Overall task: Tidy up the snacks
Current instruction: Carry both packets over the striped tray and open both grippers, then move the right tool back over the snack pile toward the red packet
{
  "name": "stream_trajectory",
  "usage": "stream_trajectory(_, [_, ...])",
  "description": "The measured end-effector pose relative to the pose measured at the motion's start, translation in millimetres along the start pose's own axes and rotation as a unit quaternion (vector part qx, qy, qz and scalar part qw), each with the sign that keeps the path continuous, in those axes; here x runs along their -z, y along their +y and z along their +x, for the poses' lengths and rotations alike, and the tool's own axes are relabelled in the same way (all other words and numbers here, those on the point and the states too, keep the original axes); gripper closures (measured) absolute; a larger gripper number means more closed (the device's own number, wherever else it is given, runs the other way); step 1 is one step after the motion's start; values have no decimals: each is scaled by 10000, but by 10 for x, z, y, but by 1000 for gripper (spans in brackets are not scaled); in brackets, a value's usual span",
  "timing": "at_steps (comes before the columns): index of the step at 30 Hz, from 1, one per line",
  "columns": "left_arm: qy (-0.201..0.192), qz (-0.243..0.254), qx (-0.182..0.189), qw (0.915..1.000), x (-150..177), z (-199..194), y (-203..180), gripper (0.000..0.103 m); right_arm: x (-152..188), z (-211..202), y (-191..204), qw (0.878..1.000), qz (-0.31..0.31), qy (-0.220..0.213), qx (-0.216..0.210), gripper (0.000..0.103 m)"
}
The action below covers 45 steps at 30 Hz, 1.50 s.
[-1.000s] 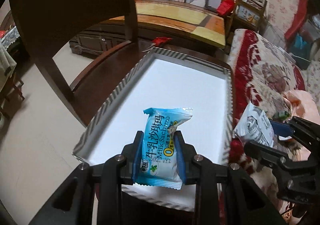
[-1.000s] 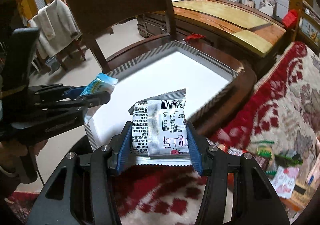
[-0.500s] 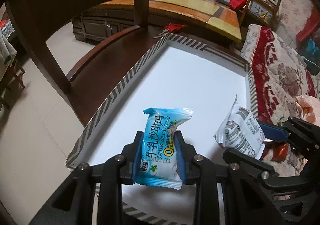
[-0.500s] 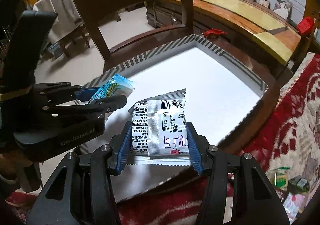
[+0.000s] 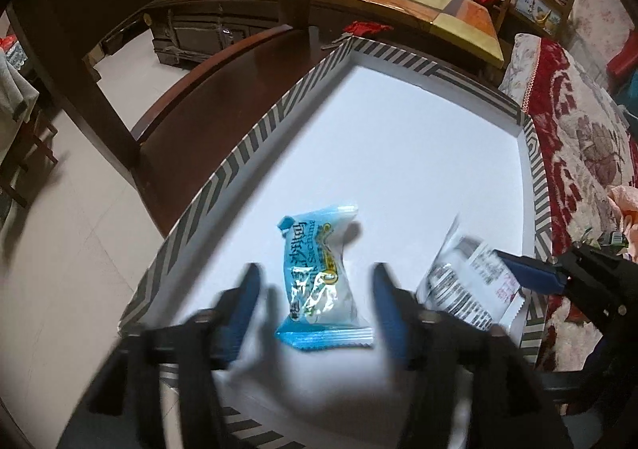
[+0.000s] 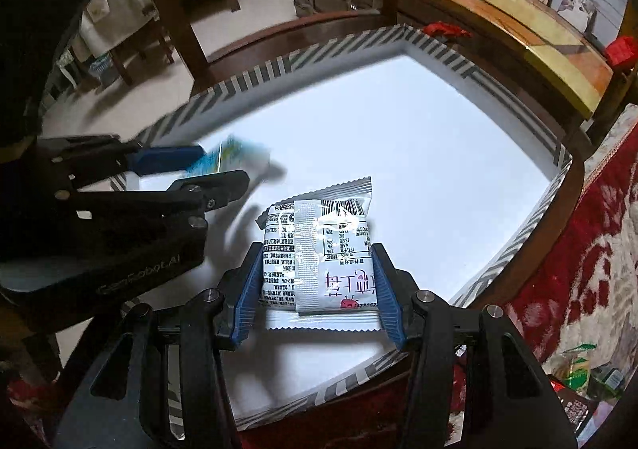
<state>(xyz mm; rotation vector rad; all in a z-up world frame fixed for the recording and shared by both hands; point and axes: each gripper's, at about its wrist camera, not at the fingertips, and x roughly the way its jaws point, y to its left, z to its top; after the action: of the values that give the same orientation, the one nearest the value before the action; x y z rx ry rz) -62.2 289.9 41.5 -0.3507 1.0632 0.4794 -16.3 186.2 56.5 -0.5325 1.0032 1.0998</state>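
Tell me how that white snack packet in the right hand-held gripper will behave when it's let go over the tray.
The white snack packet looks puffy and light, so it should land softly. Its glossy film may slide on the smooth white tray. It seems unlikely to roll, being flat and pillow-shaped, with the right hand-held gripper pinching its sides.

Black left gripper (image 5: 315, 305) and right gripper (image 6: 317, 289), blue jaws, silver screws, embossed lettering.

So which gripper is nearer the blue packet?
Left. The left gripper straddles the blue packet, jaws just opened, pads clear of it. The right gripper is off to its side, shut on the white packet.
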Motion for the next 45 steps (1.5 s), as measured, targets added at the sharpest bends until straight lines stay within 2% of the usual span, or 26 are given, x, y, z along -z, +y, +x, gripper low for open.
stream_trajectory(4, [-40,-82,-51,9999,0,-26,27,26,18,-38,12,10000,15,-73,-30,50])
stream_trajectory(6, [-66,-135,-42,9999,6,-65,37,24,28,-111,5,9997,70,-186,-106,44])
stream_trajectory(10, [-207,-51,-83,9997,29,-194,-14,21,99,-281,-20,9990,208,-395,-91,44])
stream_trajectory(17, [-505,193,139,9984,83,-506,-256,16,444,-773,-218,9920,790,-964,-172,44])
stream_trajectory(22, [-559,474,352,9967,168,-643,-533,15,739,-1047,-399,9872,1097,-1153,-60,44])
stream_trajectory(28, [-446,890,605,9932,315,-681,-930,15,1435,-1247,-765,9815,1562,-1008,458,44])
stream_trajectory(34, [-211,1262,860,9880,460,-623,-1393,15,2078,-1329,-1165,9649,2394,-880,626,44])
stream_trajectory(38, [-77,1446,1095,9834,516,-569,-1684,15,2292,-1370,-1331,9553,2731,-932,640,44])
stream_trajectory(45, [120,1647,1329,9773,509,-419,-2005,15,2351,-1407,-1376,9541,2756,-996,618,44])
